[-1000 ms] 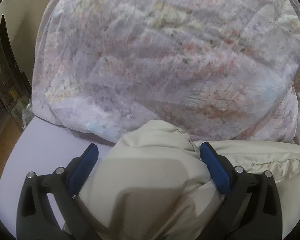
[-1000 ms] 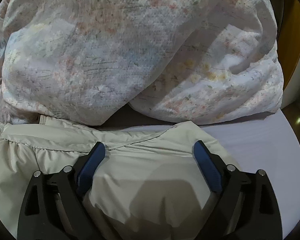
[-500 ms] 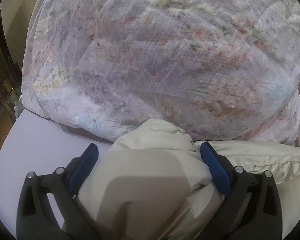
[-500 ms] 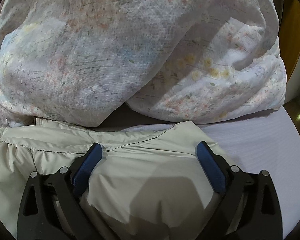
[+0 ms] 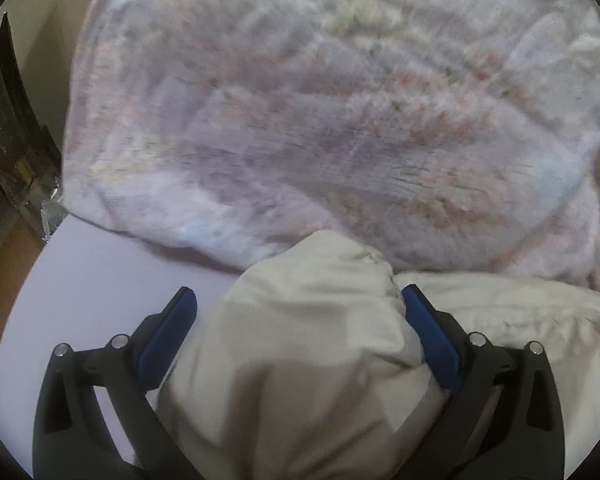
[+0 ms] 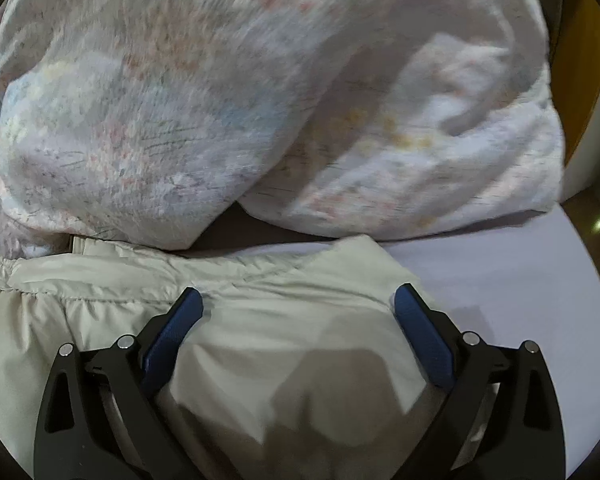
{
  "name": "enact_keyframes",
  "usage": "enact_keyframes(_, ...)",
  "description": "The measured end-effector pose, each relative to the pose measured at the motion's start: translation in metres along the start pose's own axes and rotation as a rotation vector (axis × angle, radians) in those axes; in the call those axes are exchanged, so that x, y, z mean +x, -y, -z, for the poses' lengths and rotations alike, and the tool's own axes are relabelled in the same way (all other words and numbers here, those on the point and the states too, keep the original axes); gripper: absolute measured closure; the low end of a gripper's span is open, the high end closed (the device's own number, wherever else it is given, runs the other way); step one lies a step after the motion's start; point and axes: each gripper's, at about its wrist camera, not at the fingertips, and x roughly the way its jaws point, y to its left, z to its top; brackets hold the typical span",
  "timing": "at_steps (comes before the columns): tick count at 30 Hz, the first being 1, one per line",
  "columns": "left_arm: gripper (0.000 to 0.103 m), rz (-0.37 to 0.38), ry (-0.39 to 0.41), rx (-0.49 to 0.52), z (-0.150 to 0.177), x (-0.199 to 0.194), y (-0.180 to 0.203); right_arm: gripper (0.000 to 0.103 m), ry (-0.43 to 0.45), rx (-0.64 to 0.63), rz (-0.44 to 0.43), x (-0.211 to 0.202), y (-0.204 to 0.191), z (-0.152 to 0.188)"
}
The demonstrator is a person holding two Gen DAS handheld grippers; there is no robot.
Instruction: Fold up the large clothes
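Fingers wide apart over cream garment; no legible writing.

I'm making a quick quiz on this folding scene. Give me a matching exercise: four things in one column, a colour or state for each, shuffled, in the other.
Things:
1. garment
2. bedding heap
3. bed sheet
4. left claw

Descriptions:
A. plain lilac
B. pale floral print
C. open, cloth between its fingers
D. cream, with a gathered seam

Pairs: 1-D, 2-B, 3-A, 4-C
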Motion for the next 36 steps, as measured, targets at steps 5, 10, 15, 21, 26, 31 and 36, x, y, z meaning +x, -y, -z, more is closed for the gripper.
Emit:
enact_keyframes(5,0.002,0.061,0.002,-0.013,0.013,-0.042,-0.034,0.005,0.006,0.089,-0.053,-0.046,0.032,0.01)
enact_keyframes(10,0.002,0.064,0.022,-0.006,0.04,-0.088,-0.076,0.005,-0.022,0.205,-0.1,-0.092,0.072,0.044)
enact_keyframes(15,0.002,0.081,0.013,-0.012,0.074,-0.133,-0.092,0.005,-0.089,0.346,-0.168,-0.117,0.102,0.089)
enact_keyframes(21,0.002,0.107,-0.02,-0.041,0.118,-0.169,-0.112,0.006,-0.165,0.456,-0.235,-0.134,0.106,0.135)
enact_keyframes(26,0.002,0.137,-0.087,-0.086,0.144,-0.164,-0.117,0.011,-0.222,0.534,-0.315,-0.126,0.102,0.157)
enact_keyframes(31,0.004,0.211,-0.158,-0.155,0.153,-0.145,-0.11,0.017,-0.249,0.598,-0.405,-0.113,0.096,0.165)
enact_keyframes(36,0.014,0.277,-0.177,-0.226,0.15,-0.13,-0.1,0.026,-0.228,0.624,-0.426,-0.106,0.092,0.166)
